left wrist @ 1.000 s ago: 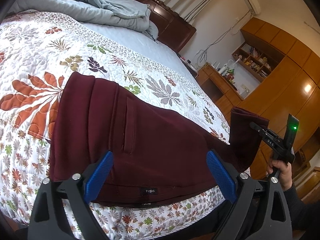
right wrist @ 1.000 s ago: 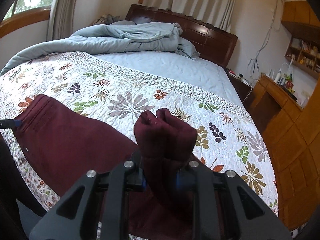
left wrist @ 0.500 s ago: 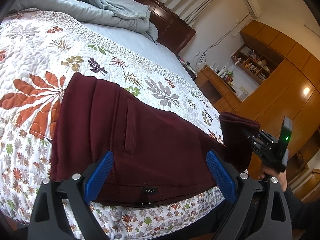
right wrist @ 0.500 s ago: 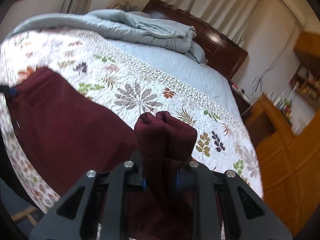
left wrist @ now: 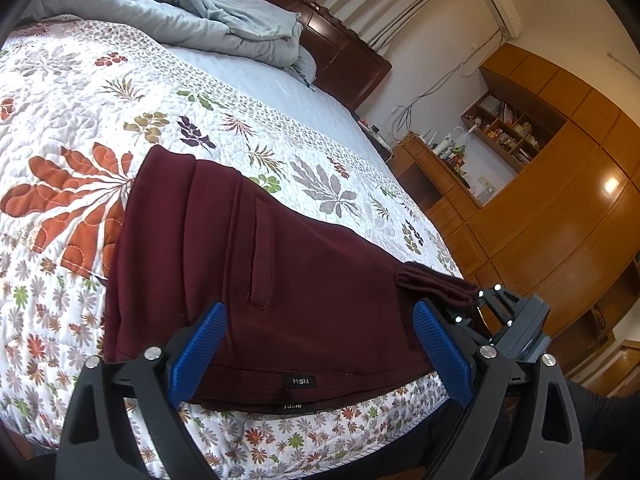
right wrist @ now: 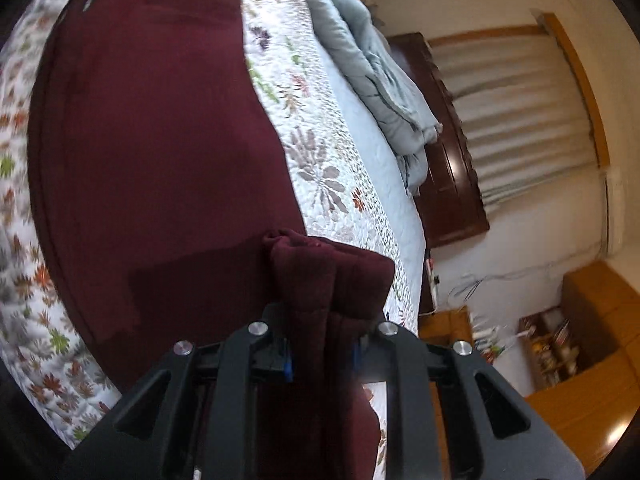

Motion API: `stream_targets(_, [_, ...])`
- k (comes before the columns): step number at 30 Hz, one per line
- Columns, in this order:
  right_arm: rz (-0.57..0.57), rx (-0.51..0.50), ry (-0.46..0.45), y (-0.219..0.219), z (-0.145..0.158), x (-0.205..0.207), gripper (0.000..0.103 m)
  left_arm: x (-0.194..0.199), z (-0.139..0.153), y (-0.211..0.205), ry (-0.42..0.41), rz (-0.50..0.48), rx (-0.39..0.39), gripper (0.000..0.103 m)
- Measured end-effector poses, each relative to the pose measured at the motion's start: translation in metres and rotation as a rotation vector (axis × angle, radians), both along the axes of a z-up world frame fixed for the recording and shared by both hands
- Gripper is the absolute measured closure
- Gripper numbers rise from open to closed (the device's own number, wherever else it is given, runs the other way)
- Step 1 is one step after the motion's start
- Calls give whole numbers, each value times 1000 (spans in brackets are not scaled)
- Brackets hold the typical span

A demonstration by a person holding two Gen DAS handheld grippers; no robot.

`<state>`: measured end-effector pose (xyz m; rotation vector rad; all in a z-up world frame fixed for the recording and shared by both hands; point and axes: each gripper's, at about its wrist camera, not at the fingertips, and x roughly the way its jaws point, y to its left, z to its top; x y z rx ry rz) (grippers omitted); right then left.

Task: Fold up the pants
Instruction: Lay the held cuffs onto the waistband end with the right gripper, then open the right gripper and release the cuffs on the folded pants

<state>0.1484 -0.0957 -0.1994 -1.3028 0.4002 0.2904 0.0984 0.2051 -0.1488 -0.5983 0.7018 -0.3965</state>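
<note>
Between the right gripper's (right wrist: 322, 354) narrow fingers sits a bunched cuff end of the maroon pants (left wrist: 256, 264), clamped. Ahead of the left gripper's (left wrist: 320, 344) wide, empty fingers, the waistband lies flat on the quilted bed (left wrist: 80, 128). Legs look stacked lengthwise; bringing cuffs across to the waist appears left.

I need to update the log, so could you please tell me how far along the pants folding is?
Done: the maroon fleece pants lie flat on the floral quilted bedspread, legs apparently stacked. In hand: the right gripper clamps the bunched cuffs. Left: carrying them toward the waistband, where the open left gripper waits.
</note>
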Motion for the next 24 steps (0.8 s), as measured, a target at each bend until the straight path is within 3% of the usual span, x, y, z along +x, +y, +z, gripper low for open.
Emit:
stream_targets(5, [25,-32,19,1,-11,-2,84,0,0,-1,0,-3,7,8])
stream_targets(10, [23,-15,98,-1,-16,-2,80,0,0,-1,1,-4,10,8])
stream_targets(14, [30,62,215,3,-9,-10,60,0,0,-1,2,-5,12,8])
stream_targets(16, [43,116,271,6,0,-17,55,1,0,-2,5,-6,18,8])
stream_targets(19, [33,262,396,7,27,-26,52,3,-1,-4,8,-7,27,8])
stream_targets(22, [-57,589,609,-23,76,-11,52,0,5,-6,-7,-5,58,8])
stream_targets(23, [-137,738,651,-54,96,4,52,-1,8,-8,-17,-4,69,8])
stream_targets(24, [-188,815,661,-76,105,13,52,-3,11,-9,-29,-3,80,8])
